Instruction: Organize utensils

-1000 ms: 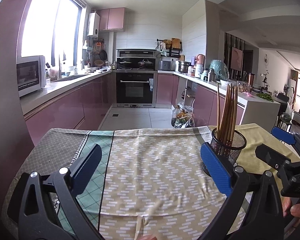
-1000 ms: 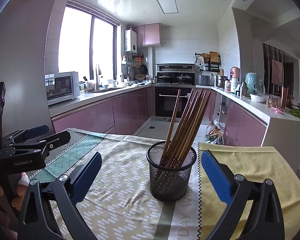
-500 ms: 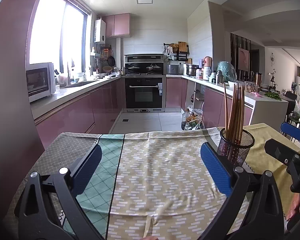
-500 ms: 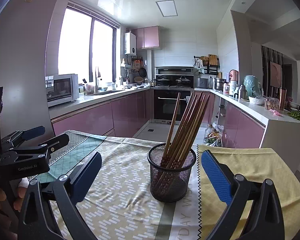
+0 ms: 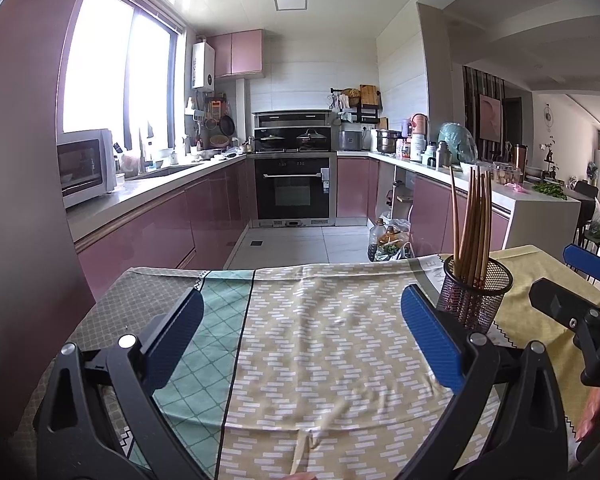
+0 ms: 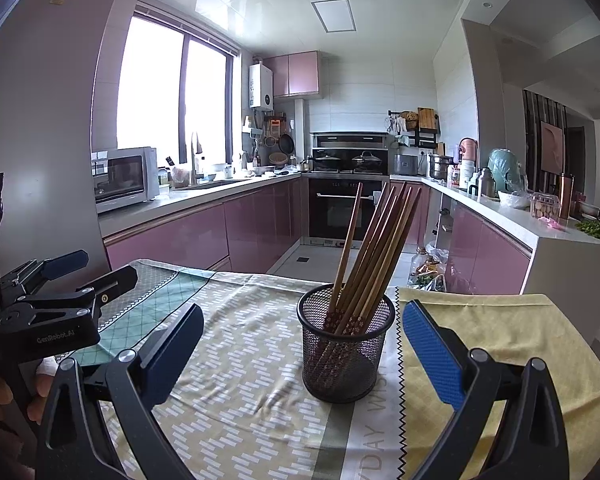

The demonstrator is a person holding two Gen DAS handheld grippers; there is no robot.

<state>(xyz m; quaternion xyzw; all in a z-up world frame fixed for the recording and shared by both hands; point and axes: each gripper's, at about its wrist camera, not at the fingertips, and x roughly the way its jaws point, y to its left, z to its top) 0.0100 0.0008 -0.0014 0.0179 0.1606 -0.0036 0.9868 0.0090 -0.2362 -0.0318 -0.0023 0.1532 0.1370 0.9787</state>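
So the table point(image 6: 520, 320) fills the lower half of both views under a patchwork tablecloth point(image 5: 320, 340), and I can't spot any loose utensils on it. The mesh holder point(image 6: 346, 344) stands upright dead center in the right wrist view, at right of center in the left one, with the wooden chopsticks point(image 6: 374, 248) all inside, leaning to the upper right. Both tongs are spread wide and empty: right tongs point(image 6: 302, 352) frame the holder without touching it, left tongs point(image 5: 300, 340) hover over bare cloth. My guess is the job's basically done. If anything's left, I'd come at the chopsticks from above and pinch near the tops, since bumping that light holder could tip it. Nothing's really in the way; the kitchen cabinets point(image 5: 160, 232) and oven point(image 5: 294, 192) sit far back.
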